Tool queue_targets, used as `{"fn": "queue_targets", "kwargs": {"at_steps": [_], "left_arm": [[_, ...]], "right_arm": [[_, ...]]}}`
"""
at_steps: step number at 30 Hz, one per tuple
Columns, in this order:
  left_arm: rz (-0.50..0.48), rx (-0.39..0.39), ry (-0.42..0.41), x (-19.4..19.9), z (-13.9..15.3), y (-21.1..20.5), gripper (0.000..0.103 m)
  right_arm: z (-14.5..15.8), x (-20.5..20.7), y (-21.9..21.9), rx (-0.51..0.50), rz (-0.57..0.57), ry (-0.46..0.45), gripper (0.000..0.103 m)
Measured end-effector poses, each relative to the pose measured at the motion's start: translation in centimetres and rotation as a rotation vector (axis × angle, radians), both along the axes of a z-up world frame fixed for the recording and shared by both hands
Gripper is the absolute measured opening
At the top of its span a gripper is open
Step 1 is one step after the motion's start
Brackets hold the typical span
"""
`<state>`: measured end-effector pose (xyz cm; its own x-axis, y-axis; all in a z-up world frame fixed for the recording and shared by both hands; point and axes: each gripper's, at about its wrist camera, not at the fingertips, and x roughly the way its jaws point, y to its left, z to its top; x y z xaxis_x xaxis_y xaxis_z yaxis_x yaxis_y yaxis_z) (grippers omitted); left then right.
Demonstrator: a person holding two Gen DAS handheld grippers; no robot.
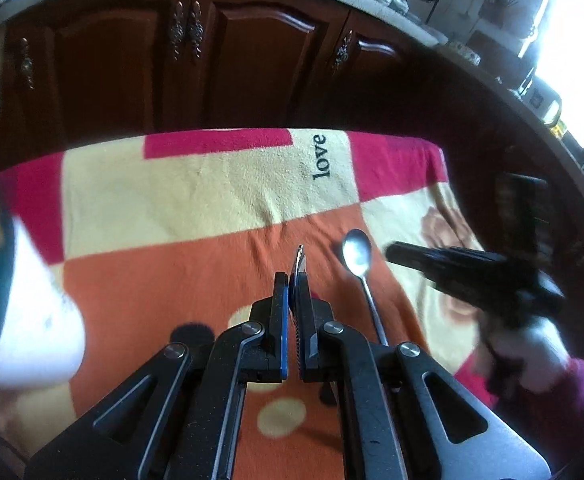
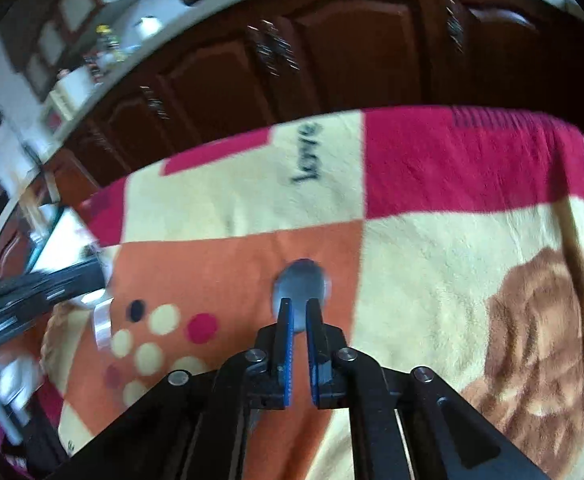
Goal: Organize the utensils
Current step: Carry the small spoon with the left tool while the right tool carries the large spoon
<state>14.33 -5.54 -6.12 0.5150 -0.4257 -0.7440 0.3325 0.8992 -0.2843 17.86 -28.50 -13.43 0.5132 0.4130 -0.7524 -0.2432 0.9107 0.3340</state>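
The left gripper (image 1: 297,276) is clamped on a thin metal utensil (image 1: 300,258), likely a knife held edge-up for carrying; its tip points away, toward the "love" print (image 1: 319,157). The spoon (image 1: 357,258) lies on the blanket (image 1: 172,184) nearer than that print, bowl toward it, handle back. The right gripper (image 2: 299,312), fingers narrowly apart and empty, hangs over the spoon bowl, probably lining up a grasp.

One spoon (image 1: 355,254) lies on the one blanket (image 1: 212,184), one thin utensil (image 1: 300,260) is gripped, with two grippers in view.
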Motion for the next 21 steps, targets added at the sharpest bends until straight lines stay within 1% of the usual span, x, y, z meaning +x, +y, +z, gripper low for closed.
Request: {"fn": "queue_targets", "kwargs": {"at_steps": [1, 3, 4, 6, 7, 9, 12, 14, 21], "left_arm": [[0.000, -0.001, -0.003, -0.6, 0.3, 0.4, 0.002], [0.000, -0.001, -0.009, -1.9, 0.7, 1.2, 0.002], [0.005, -0.002, -0.008, -2.4, 0.9, 1.5, 0.002], [0.013, -0.006, -0.003, -2.9, 1.0, 2.2, 0.002], [0.019, -0.008, 0.001, -3.2, 1.1, 2.6, 0.002], [0.028, -0.010, 0.003, -3.5, 1.2, 3.1, 0.002], [0.037, -0.017, -0.001, -3.8, 1.5, 3.7, 0.002], [0.044, -0.020, -0.011, -4.3, 1.9, 4.1, 0.002], [0.075, -0.020, -0.078, -6.0, 4.5, 5.9, 0.002]], "right_arm": [[-0.7, 0.7, 0.0, 0.013, 0.006, 0.013, 0.011], [-1.9, 2.1, 0.1, -0.007, 0.001, 0.037, 0.029], [-2.5, 2.8, 0.3, -0.010, 0.012, 0.045, 0.030], [-2.6, 3.5, 0.3, 0.008, 0.032, 0.018, 0.030], [-2.7, 3.8, 0.6, 0.016, 0.060, 0.030, 0.029], [-2.6, 3.8, 1.2, -0.007, 0.085, 0.027, 0.011], [-2.0, 2.8, 1.7, -0.004, 0.098, 0.004, 0.003], [-1.0, 1.5, 1.6, 0.003, 0.087, -0.018, 0.002], [4.9, -4.1, 1.6, 0.014, 0.064, -0.152, 0.002]]}}
